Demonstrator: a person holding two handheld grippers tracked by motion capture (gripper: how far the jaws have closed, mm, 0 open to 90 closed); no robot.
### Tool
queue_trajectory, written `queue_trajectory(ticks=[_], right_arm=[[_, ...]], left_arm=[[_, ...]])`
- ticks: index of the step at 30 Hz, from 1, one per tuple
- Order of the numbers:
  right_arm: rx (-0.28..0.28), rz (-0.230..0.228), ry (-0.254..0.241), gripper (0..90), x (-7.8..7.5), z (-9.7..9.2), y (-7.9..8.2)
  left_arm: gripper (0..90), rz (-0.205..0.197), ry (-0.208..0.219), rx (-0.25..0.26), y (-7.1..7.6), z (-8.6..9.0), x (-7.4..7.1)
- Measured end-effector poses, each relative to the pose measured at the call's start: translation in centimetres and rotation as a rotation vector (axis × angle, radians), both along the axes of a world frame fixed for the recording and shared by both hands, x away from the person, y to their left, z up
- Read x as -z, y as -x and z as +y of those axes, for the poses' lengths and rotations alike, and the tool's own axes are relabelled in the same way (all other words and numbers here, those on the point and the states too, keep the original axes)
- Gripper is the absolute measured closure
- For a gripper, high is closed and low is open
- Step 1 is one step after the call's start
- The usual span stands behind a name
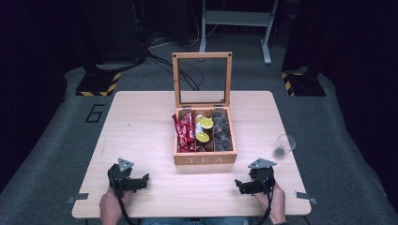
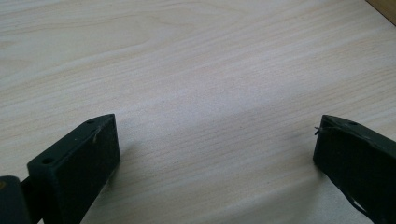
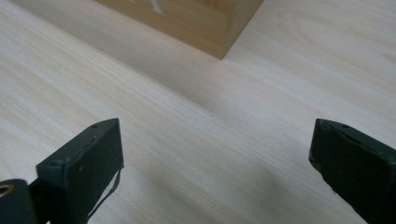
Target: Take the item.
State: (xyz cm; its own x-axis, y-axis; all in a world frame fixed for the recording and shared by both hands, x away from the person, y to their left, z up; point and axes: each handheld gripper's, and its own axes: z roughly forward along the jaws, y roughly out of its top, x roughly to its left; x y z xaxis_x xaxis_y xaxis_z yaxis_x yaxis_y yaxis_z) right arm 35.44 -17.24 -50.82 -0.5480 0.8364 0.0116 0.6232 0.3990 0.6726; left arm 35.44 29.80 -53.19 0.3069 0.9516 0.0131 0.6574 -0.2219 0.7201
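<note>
- Tea box (image 1: pixel 204 157), a wooden one with "TEA" on its front wall, sits near the middle of the light wooden table (image 1: pixel 141 126); we see that lettered front facing the person, and the box's compartments run front to back.
- Its glass-paned lid (image 1: pixel 202 79) stands upright, hinged at the far side, so the box is open from above.
- Inside, we find red sachets (image 1: pixel 184 132) in the left compartment, yellow-green topped capsules (image 1: pixel 203 130) in the middle one, and dark packets (image 1: pixel 222 131) in the right one.
- A clear glass (image 1: pixel 284 145) with something dark at its bottom stands near the table's right edge, well apart from the box.
- Between the box and the person, the tabletop shows bare wood.
- We see the left gripper (image 1: pixel 141 180) low at the near left of the table, jaws spread wide and holding nothing; in the left gripper view (image 2: pixel 215 144) bare wood lies between them.
- The right gripper (image 1: pixel 240 186) sits at the near right, jaws likewise wide apart and empty; in the right gripper view (image 3: pixel 217 149) a corner of the box (image 3: pixel 205 23) lies ahead, apart from the jaws.
- Each gripper is held by a hand (image 1: pixel 109 208) entering from the near edge.
</note>
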Motion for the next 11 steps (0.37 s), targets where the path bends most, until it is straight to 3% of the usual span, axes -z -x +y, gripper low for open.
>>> queue_trajectory(ticks=[6, 11], right_arm=[[-0.014, 0.017, 0.014, 0.9, 1.5, 0.4, 0.1], [-0.025, -0.036, -0.006, 0.0, 2.0, 0.2, 0.3]], left_arm=[[0.3, 0.000, 0.000, 0.000, 0.0, 0.0, 0.0], [0.3, -0.002, 0.000, 0.000, 0.0, 0.0, 0.0]])
